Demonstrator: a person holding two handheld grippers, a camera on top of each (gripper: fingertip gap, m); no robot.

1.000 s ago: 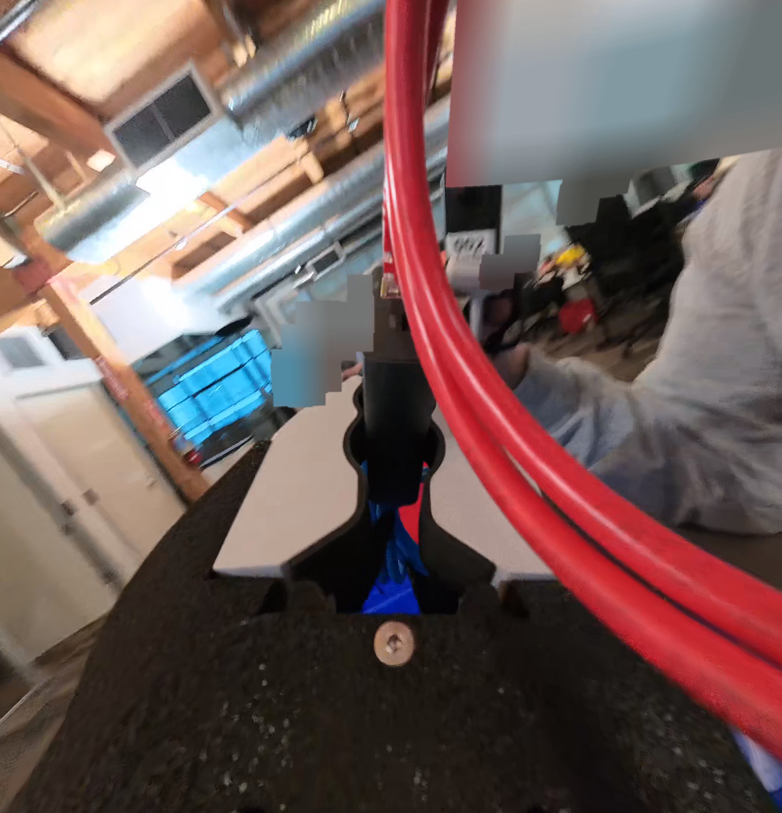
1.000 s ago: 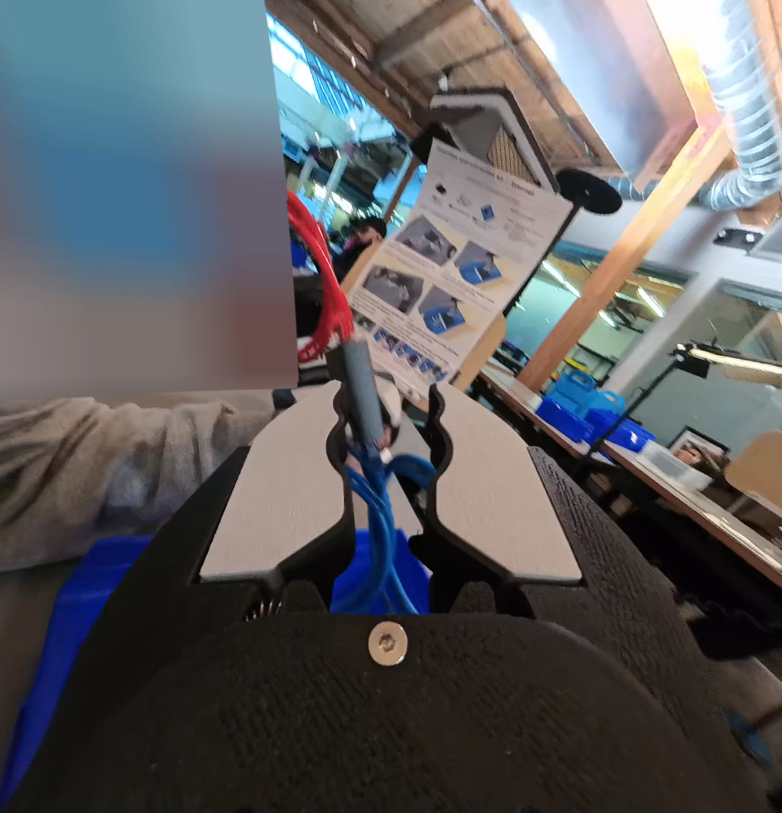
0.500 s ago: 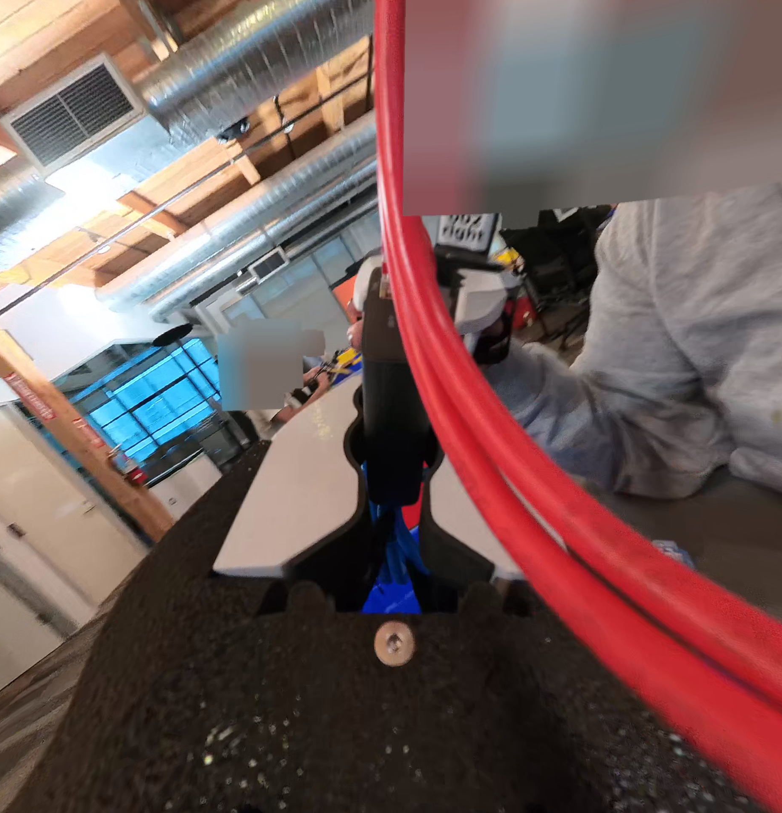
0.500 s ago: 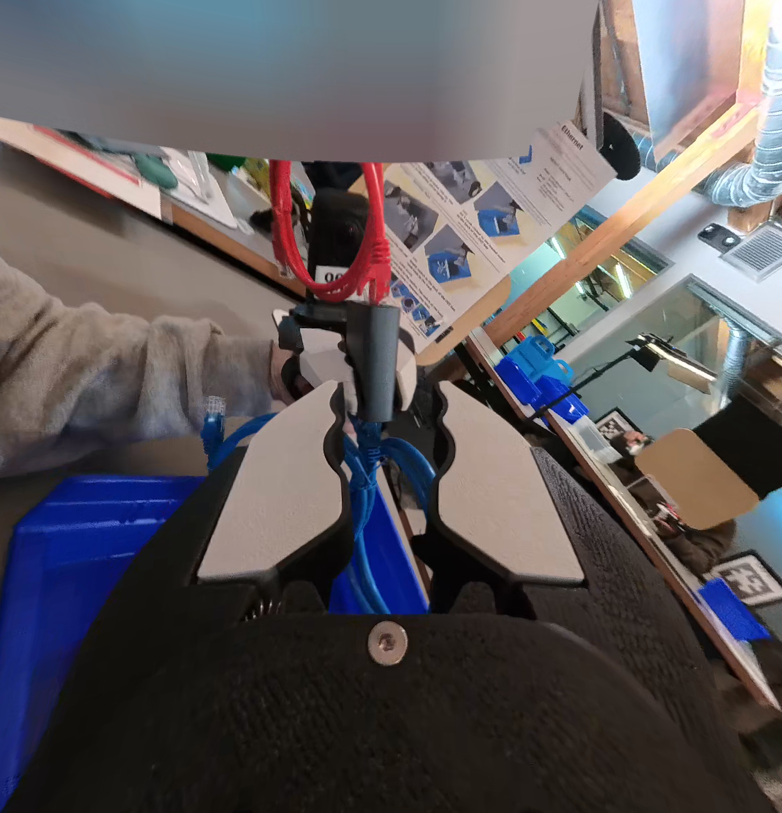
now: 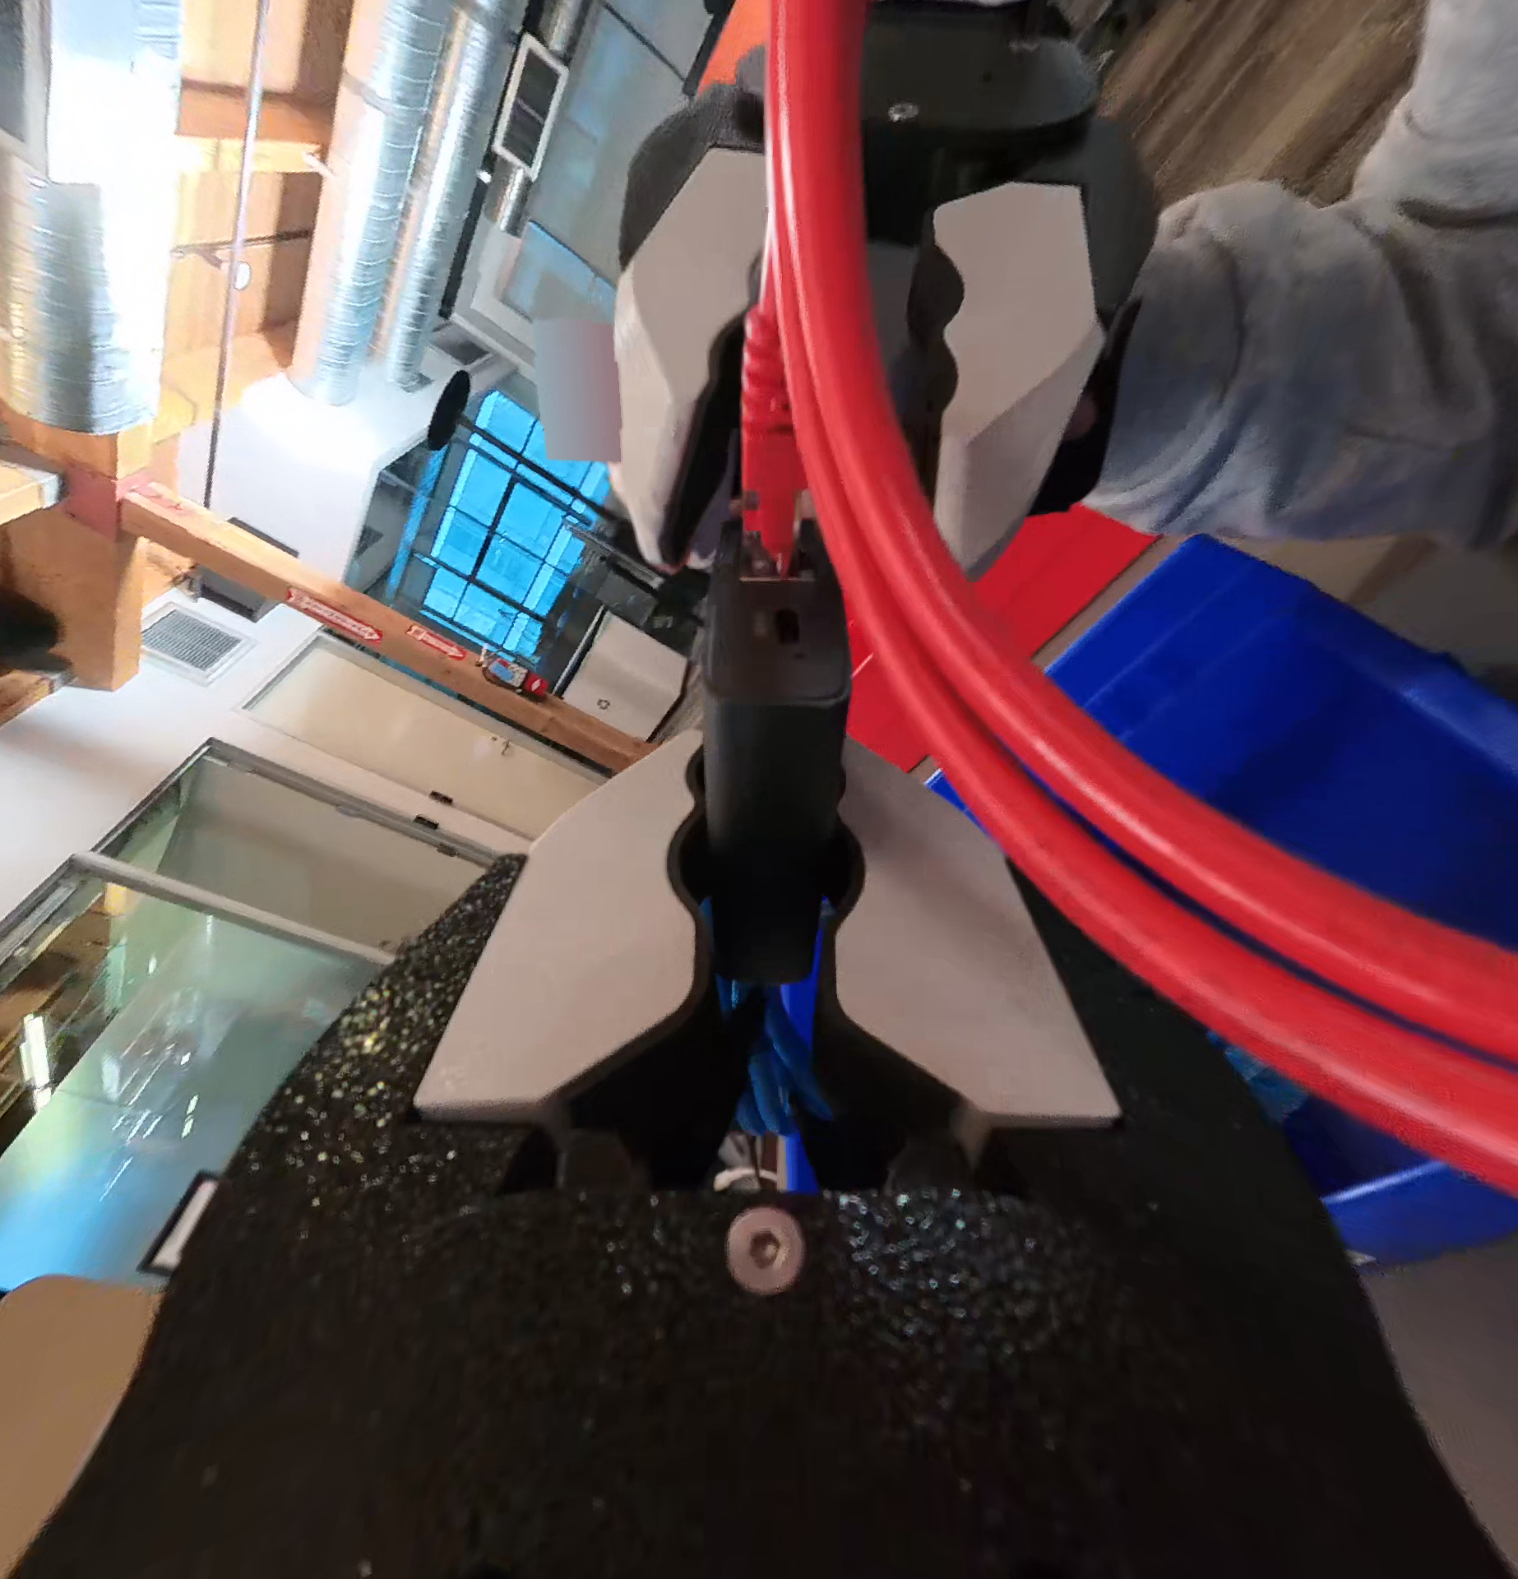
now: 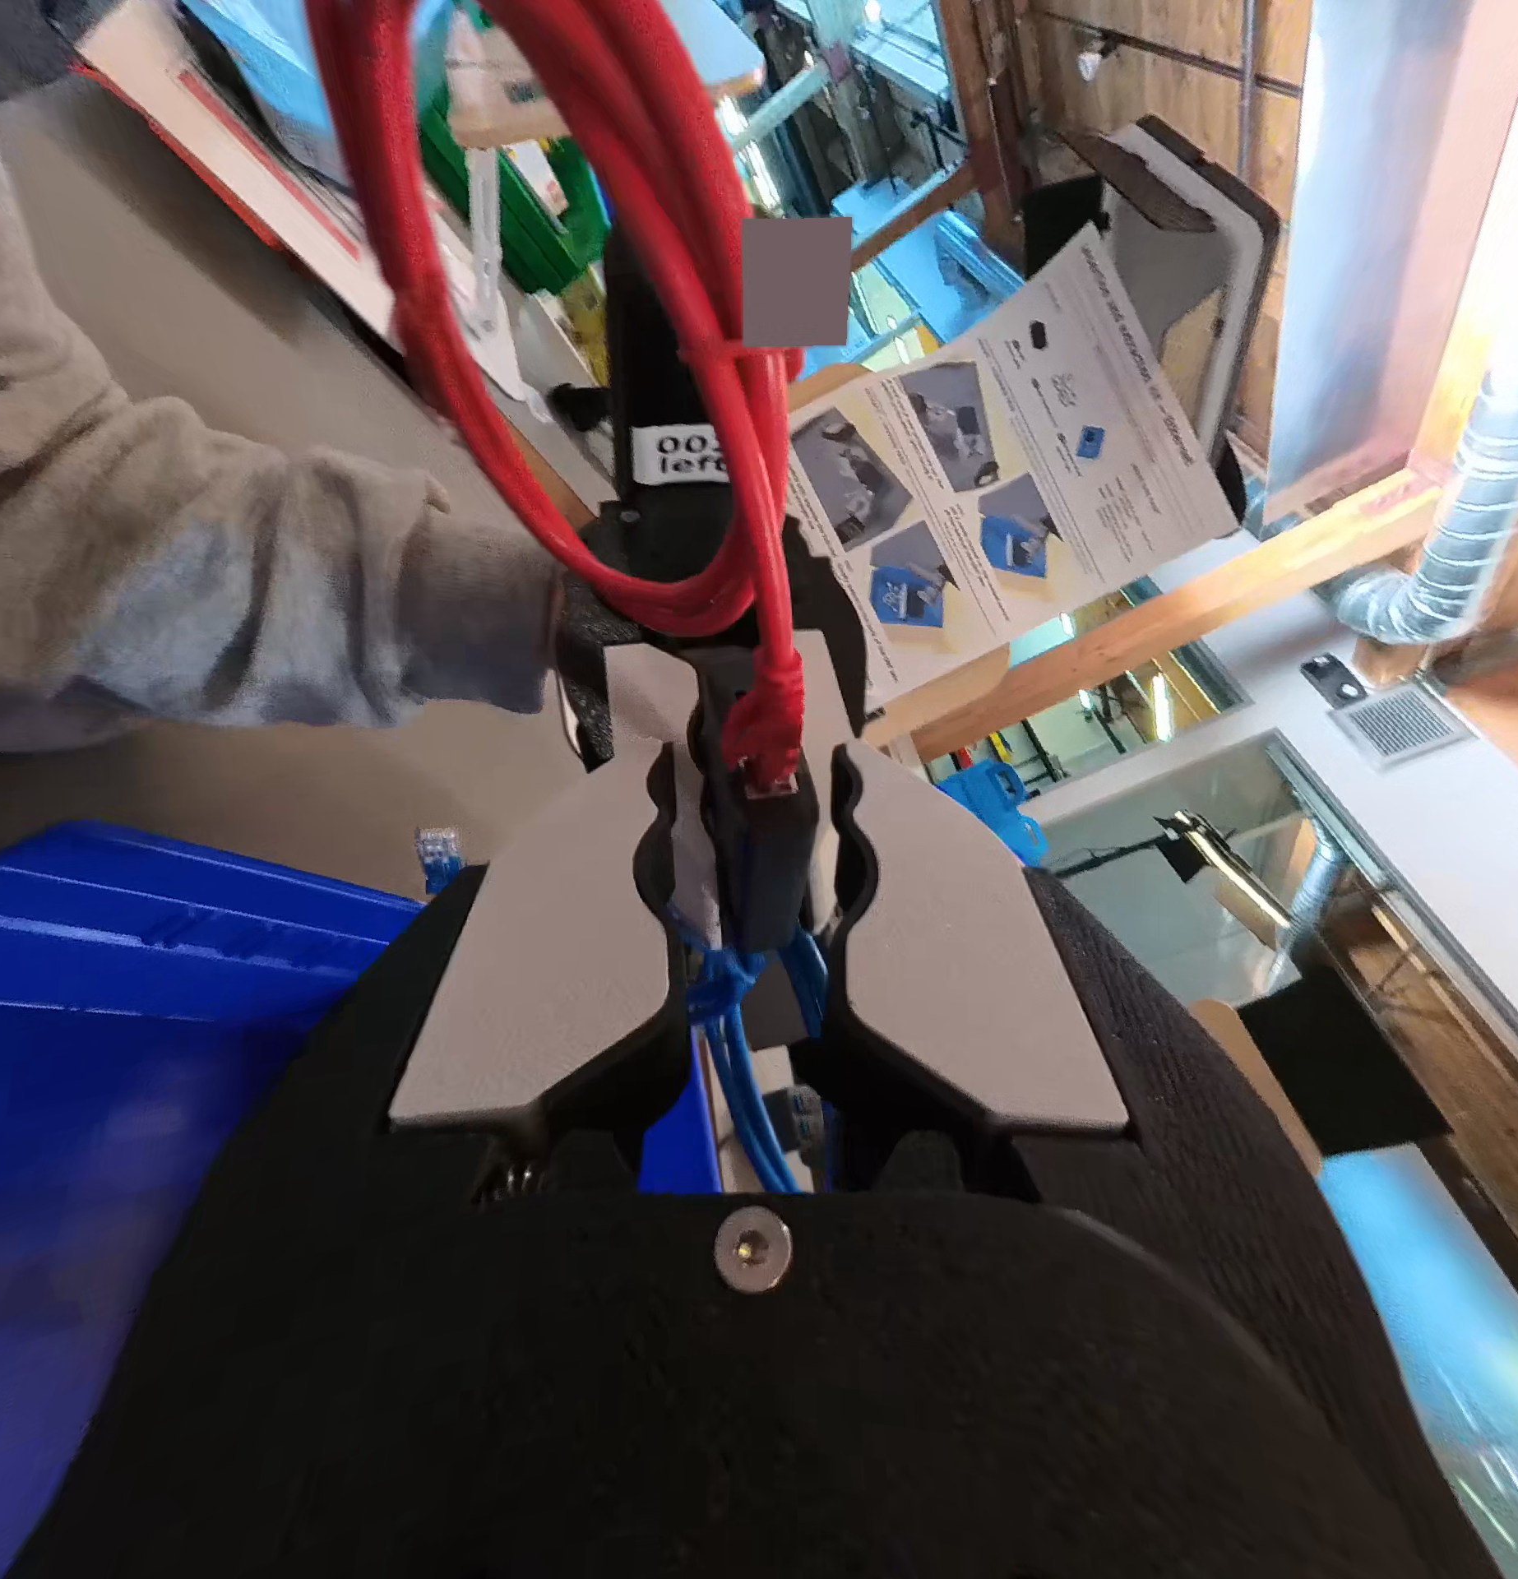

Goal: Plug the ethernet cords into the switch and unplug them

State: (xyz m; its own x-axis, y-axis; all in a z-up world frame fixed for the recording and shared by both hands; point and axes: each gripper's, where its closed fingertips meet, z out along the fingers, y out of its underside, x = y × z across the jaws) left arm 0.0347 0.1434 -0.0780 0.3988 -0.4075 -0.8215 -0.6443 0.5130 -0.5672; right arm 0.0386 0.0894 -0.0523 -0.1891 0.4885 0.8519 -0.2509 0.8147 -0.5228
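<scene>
My left gripper (image 5: 773, 760) is shut on a black coupler (image 5: 773, 683) and holds it upright in the air. A red plug (image 5: 768, 478) sits in the coupler's top end, and its red cable (image 5: 952, 683) loops in a coil past the right finger. A blue cable (image 5: 773, 1077) hangs from the bottom end. My right gripper (image 6: 756, 760) is open, its jaws on either side of the coupler (image 6: 764, 863) and the red plug (image 6: 768, 735). The left gripper (image 6: 738, 709) faces it. The right gripper also shows in the left wrist view (image 5: 824, 547).
A blue bin (image 6: 140, 983) lies below on the grey table (image 6: 183, 299); it also shows in the left wrist view (image 5: 1294, 769). A loose blue plug (image 6: 438, 854) sticks up by it. A person's grey sleeve (image 6: 183, 555), a printed poster board (image 6: 995, 478) and green bins (image 6: 525, 205) stand behind. My right fingertips sit around 5 cm from my left ones.
Both views have tilted. The right gripper has closed in on the coupler and now straddles the red plug. The left gripper stays shut on the coupler.
</scene>
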